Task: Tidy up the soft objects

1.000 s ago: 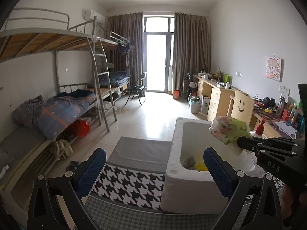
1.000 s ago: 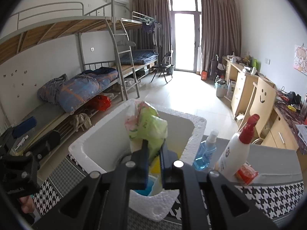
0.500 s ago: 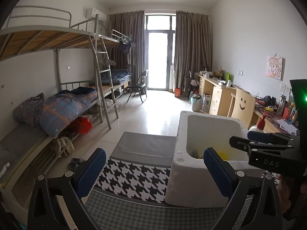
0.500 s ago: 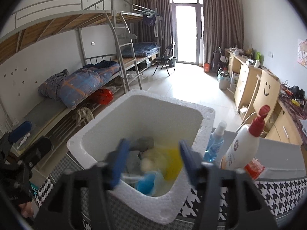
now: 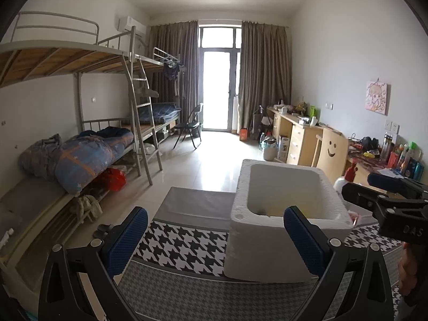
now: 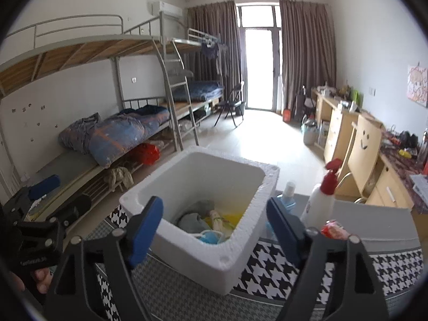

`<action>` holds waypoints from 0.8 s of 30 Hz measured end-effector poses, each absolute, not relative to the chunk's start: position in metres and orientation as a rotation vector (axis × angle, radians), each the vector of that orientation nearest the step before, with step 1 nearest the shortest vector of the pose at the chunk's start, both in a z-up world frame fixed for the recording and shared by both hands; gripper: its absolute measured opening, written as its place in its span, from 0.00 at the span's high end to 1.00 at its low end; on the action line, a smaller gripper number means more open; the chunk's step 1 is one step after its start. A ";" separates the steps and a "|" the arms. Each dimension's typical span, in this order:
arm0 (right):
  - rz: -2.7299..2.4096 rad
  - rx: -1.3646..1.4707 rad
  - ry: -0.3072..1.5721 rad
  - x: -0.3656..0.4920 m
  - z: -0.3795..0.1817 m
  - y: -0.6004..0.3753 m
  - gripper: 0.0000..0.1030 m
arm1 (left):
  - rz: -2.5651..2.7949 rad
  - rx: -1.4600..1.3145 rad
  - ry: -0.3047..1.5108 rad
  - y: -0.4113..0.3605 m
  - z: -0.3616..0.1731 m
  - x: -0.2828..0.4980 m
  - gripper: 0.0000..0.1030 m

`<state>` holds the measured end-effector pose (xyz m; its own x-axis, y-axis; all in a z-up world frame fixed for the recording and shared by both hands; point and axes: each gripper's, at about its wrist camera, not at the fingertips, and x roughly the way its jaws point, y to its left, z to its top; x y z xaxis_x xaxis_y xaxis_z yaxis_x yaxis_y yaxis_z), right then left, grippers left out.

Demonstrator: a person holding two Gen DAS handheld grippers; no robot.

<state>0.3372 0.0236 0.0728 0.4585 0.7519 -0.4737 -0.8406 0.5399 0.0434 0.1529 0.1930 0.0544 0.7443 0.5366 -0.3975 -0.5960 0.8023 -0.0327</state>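
Observation:
A white foam box stands on the houndstooth cloth. Inside it lie a grey cloth, a pale green-marked packet, something yellow and a blue item. My right gripper hovers just in front of and above the box. Its jaws are opening, with nothing pressed between the blue pads. My left gripper is open and empty, held to the left of the box. The right gripper shows at that view's right edge.
Right of the box stand a white spray bottle with a red trigger and a small blue bottle, with a red packet beside them. Bunk beds line the left wall and desks the right.
The right gripper held a green and pink soft packet over the box, opened, and drew back toward me. The packet now lies in the box. The left gripper shifted a little.

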 end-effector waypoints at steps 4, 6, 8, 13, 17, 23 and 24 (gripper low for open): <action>0.991 -0.191 0.435 0.323 0.077 0.007 0.16 | 0.608 -0.156 0.368 0.181 0.061 0.146 0.01; 0.995 -0.184 0.432 0.319 0.078 0.001 0.16 | 0.599 -0.158 0.357 0.177 0.063 0.140 0.01; 0.996 -0.179 0.417 0.314 0.079 -0.007 0.15 | 0.585 -0.165 0.348 0.173 0.064 0.136 0.01; 0.993 -0.178 0.383 0.306 0.079 -0.023 0.14 | 0.555 -0.163 0.339 0.163 0.066 0.129 0.01; 0.993 -0.168 0.375 0.299 0.079 -0.032 0.14 | 0.520 -0.164 0.330 0.153 0.062 0.123 0.01; 0.960 -0.159 0.342 0.286 0.071 -0.053 0.13 | 0.482 -0.160 0.320 0.140 0.056 0.113 0.01; 0.956 -0.158 0.340 0.285 0.070 -0.055 0.13 | 0.480 -0.158 0.318 0.138 0.055 0.111 0.01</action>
<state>0.2853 -0.0555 0.0695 0.5291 0.7719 -0.3524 -0.8211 0.5705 0.0168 0.1114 0.1381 0.0550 0.8388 0.4279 -0.3367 -0.4767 0.8759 -0.0744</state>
